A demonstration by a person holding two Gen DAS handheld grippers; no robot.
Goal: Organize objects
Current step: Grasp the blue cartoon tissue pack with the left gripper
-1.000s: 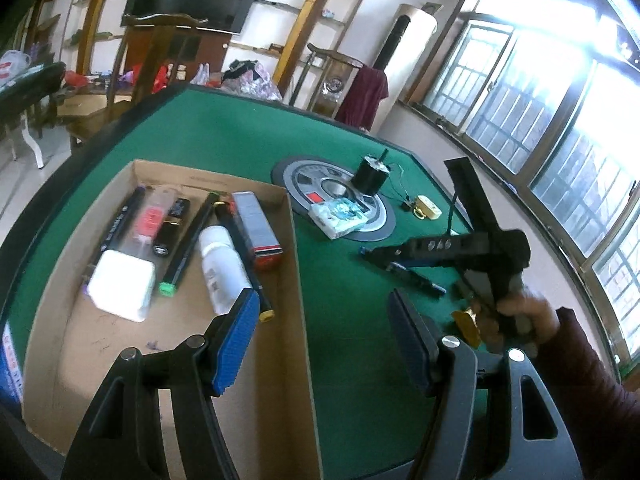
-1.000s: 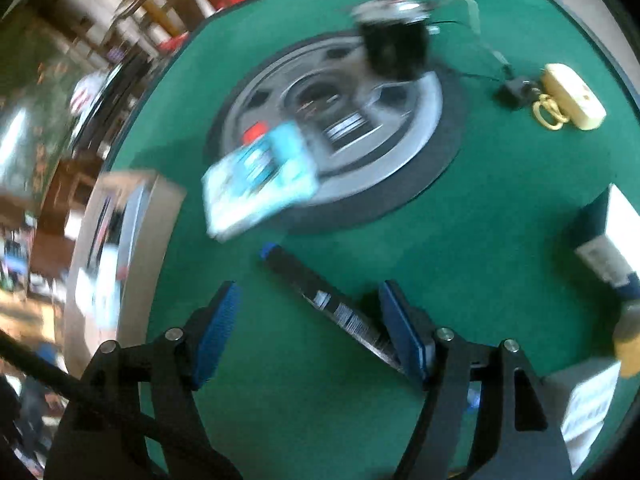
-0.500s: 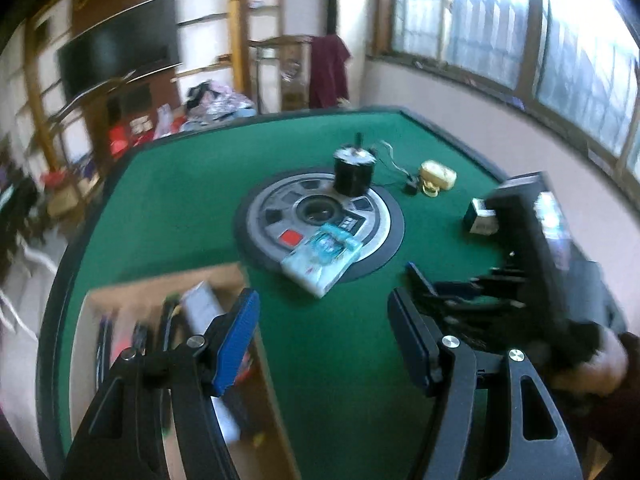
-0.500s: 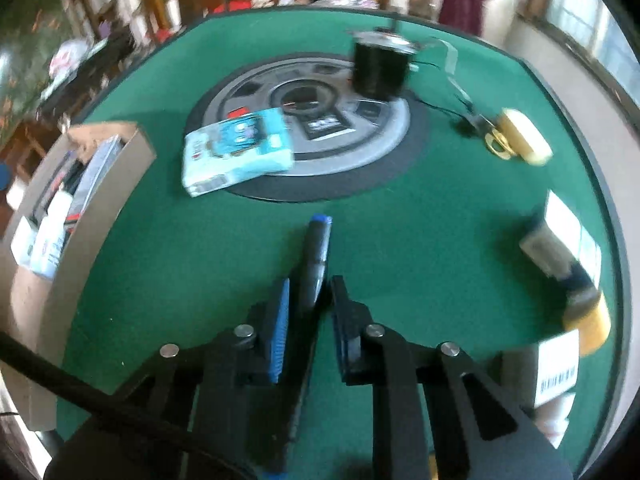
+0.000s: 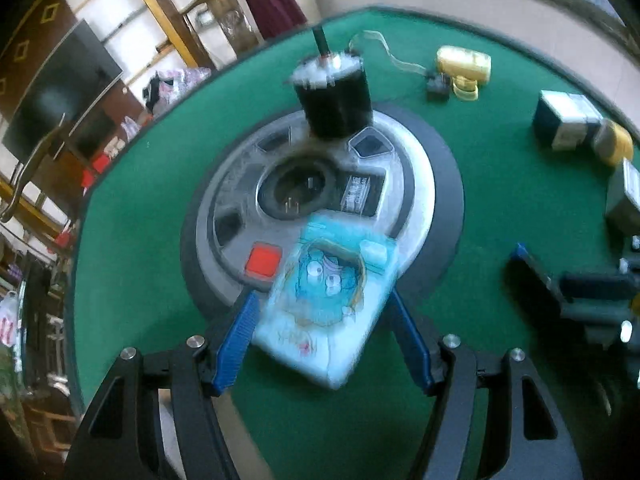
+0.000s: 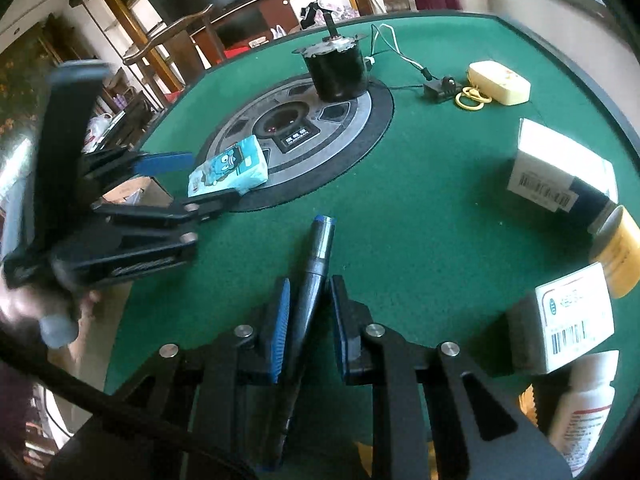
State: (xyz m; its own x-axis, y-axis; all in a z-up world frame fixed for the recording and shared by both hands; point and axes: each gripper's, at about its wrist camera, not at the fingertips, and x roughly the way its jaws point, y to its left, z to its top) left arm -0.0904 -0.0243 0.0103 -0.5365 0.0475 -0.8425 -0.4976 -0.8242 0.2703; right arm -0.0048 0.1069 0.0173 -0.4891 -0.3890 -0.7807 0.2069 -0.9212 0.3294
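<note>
Both pairs of jaws show clearly: the right gripper (image 6: 306,320) is clenched on a dark marker (image 6: 316,264), and the left gripper (image 5: 326,336) stands released with a blue tissue pack (image 5: 328,300) between its blue pads (image 5: 236,340), which sit on either side of the pack without pressing it. From the right wrist, the marker runs up from between the jaws toward 12 o'clock, its blue tip over the green table (image 6: 420,208). Its back end is hidden under the gripper's black frame. In that same view the left gripper (image 6: 200,180) reaches in from 9 o'clock, tilted down toward the pack (image 6: 228,170), which lies half on the round gray disc (image 6: 320,140) in the middle of the table. The hand (image 6: 64,312) that holds it is a blur at 8 o'clock, so its fingers are hard to make out. A black can-shaped motor (image 6: 336,72) with a thin wire stands on the disc at 12 o'clock. A yellow case (image 6: 500,82) lies at 1 o'clock. White boxes (image 6: 560,168) and a yellow jar (image 6: 618,252) sit at 3 o'clock, and a white bottle (image 6: 580,408) at 5 o'clock is cut off by the edge. A corner of a cardboard box (image 6: 148,192) peeks out behind the left gripper. The left wrist view is smeared, and there the right gripper (image 5: 580,292) at 3 o'clock is only a dark shape.
</note>
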